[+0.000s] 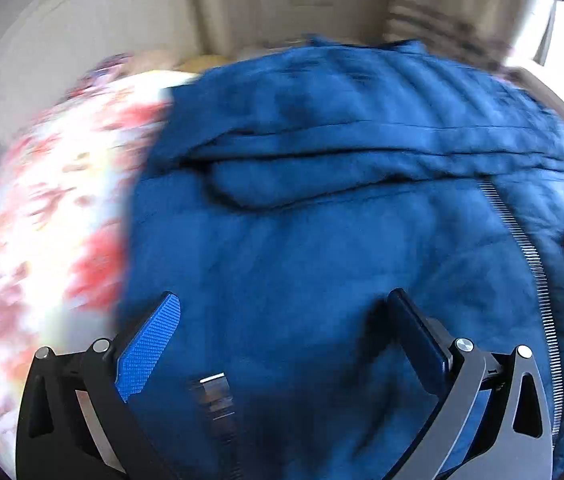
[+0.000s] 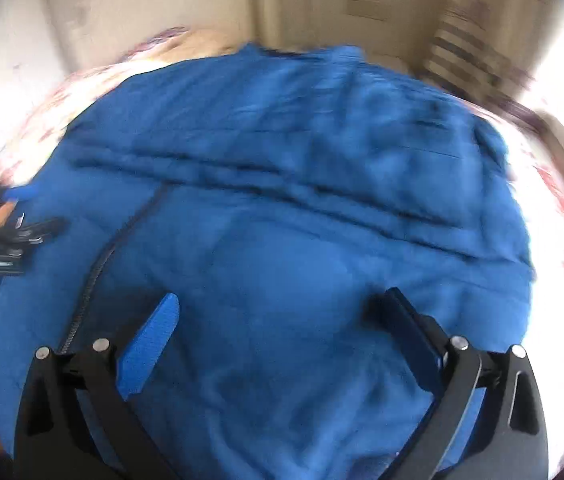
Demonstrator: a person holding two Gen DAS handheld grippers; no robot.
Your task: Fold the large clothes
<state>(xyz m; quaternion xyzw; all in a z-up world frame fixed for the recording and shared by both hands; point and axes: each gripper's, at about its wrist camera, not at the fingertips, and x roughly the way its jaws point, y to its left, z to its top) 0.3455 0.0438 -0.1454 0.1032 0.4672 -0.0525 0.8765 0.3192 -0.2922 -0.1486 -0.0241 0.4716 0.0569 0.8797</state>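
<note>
- Blue jacket (image 1: 322, 208), with a zipper (image 1: 530, 264), spread over a bed with a red-and-white floral bedspread (image 1: 41, 208); both views blurred.
- Left gripper (image 1: 282, 320): fingers spread wide above the blue fabric, nothing between them.
- Right gripper (image 2: 282, 316): fingers likewise wide apart over the jacket, gripping nothing.
- Left gripper also visible at the left edge of the right wrist view, beside the zipper.
</note>
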